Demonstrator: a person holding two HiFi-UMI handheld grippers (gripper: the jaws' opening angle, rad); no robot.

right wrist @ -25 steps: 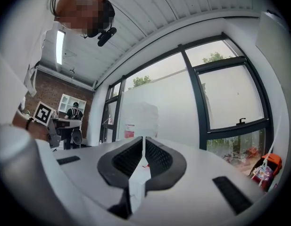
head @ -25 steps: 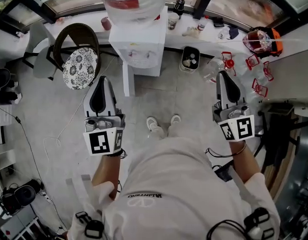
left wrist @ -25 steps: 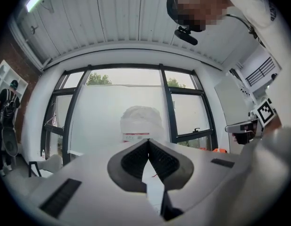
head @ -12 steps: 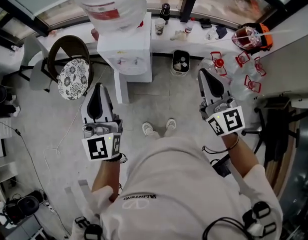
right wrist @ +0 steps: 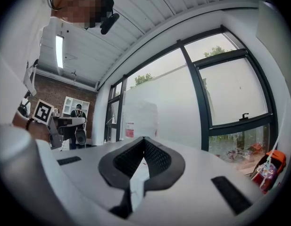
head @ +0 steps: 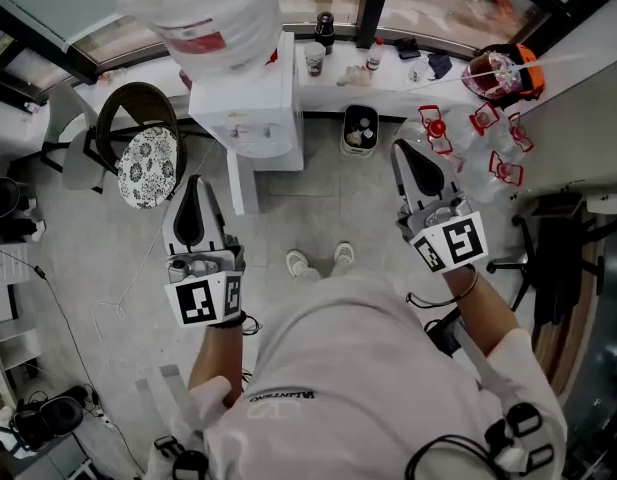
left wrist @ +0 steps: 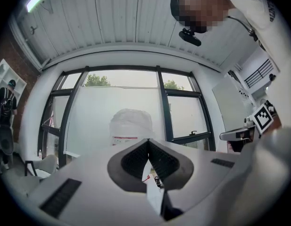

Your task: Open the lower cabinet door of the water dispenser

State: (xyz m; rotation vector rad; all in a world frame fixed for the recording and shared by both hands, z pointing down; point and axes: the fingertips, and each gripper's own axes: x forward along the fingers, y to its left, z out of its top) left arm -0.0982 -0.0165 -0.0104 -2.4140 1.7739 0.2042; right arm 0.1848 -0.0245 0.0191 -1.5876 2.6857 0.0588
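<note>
The white water dispenser (head: 246,103) stands ahead of me by the window, with a big clear bottle (head: 203,13) on top. A narrow white panel (head: 239,180) sticks out toward me from its lower front. My left gripper (head: 195,182) hangs left of that panel, apart from it, shut and empty. My right gripper (head: 402,148) is well to the right, also shut on nothing. In the left gripper view the jaws (left wrist: 147,142) meet below the bottle (left wrist: 131,126). The right gripper view shows closed jaws (right wrist: 144,140) and the bottle (right wrist: 141,119) beyond them.
A chair with a patterned cushion (head: 148,153) stands left of the dispenser. A small bin (head: 360,128) sits to its right below the window ledge (head: 388,68). Several empty jugs with red handles (head: 468,133) lie at the right. My shoes (head: 318,260) are on the floor.
The head view has shifted, so the dispenser sits further left in the picture. My left gripper has edged a little toward the dispenser. Both grippers stay shut.
</note>
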